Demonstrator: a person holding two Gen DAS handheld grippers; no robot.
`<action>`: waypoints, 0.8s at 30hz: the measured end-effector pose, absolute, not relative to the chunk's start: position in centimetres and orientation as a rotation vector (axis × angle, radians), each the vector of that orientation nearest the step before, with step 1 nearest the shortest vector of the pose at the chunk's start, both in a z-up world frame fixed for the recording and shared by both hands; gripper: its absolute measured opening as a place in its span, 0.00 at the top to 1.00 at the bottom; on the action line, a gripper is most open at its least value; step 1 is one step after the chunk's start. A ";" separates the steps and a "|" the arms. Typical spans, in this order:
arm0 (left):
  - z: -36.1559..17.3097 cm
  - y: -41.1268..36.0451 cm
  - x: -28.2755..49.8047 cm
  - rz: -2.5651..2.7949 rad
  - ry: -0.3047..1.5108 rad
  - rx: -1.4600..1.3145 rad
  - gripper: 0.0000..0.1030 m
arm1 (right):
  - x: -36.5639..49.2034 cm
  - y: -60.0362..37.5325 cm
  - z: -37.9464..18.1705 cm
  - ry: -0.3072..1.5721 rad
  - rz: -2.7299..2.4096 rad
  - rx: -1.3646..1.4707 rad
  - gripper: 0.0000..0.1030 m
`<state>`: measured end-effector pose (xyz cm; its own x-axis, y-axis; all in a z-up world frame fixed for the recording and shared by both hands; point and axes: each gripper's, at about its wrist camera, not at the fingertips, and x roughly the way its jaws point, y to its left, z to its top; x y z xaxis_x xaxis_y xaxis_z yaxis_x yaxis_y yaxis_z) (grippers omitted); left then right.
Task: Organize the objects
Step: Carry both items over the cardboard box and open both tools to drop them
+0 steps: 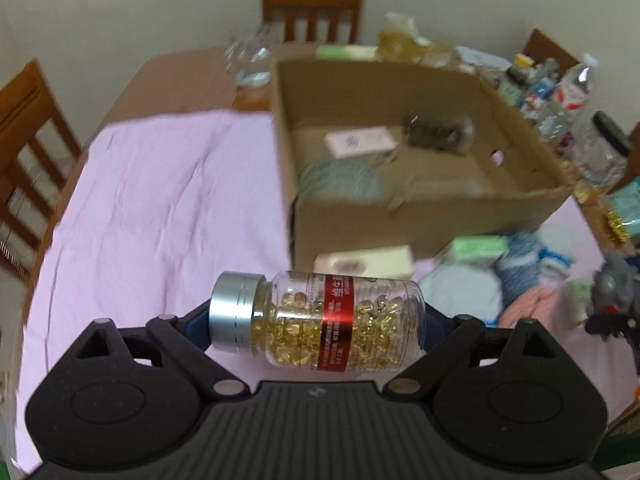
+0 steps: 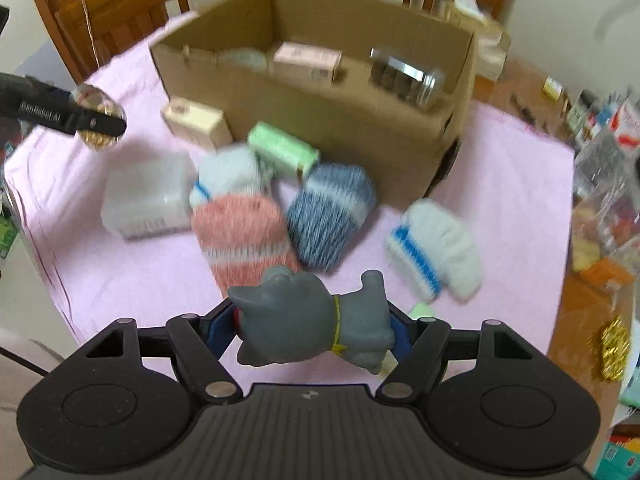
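My left gripper (image 1: 320, 320) is shut on a clear pill bottle (image 1: 320, 322) with a silver cap, a red label and yellow capsules, held sideways above the pink cloth, short of the cardboard box (image 1: 400, 216). It also shows in the right wrist view (image 2: 98, 120). My right gripper (image 2: 316, 328) is shut on a grey rubber animal toy (image 2: 308, 324), held above the cloth in front of the box (image 2: 340, 120). The box holds a jar (image 2: 404, 76), a pink carton (image 2: 308, 58) and a teal yarn ball (image 1: 340, 178).
On the pink cloth (image 2: 500, 168) before the box lie rolled socks: pink (image 2: 244, 232), blue (image 2: 332, 212), white with blue stripes (image 2: 436, 248). A green packet (image 2: 284, 148), a cream carton (image 2: 196, 122) and a clear plastic box (image 2: 144, 196) lie nearby. Clutter crowds the right table edge (image 1: 560, 92). Wooden chairs (image 1: 312, 4) surround the table.
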<state>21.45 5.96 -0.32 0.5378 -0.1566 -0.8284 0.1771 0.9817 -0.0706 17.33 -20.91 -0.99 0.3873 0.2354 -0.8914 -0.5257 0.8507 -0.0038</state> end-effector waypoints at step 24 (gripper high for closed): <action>1.8 -4.2 35.0 -0.295 0.885 0.045 0.08 | 29.8 -19.1 3.1 0.869 0.506 -0.305 0.12</action>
<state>35.01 -4.17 1.80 0.5957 -0.2358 -0.7678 0.2726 0.9586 -0.0829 29.82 -19.06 3.12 0.5391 0.2971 -0.7881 -0.5386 0.8410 -0.0514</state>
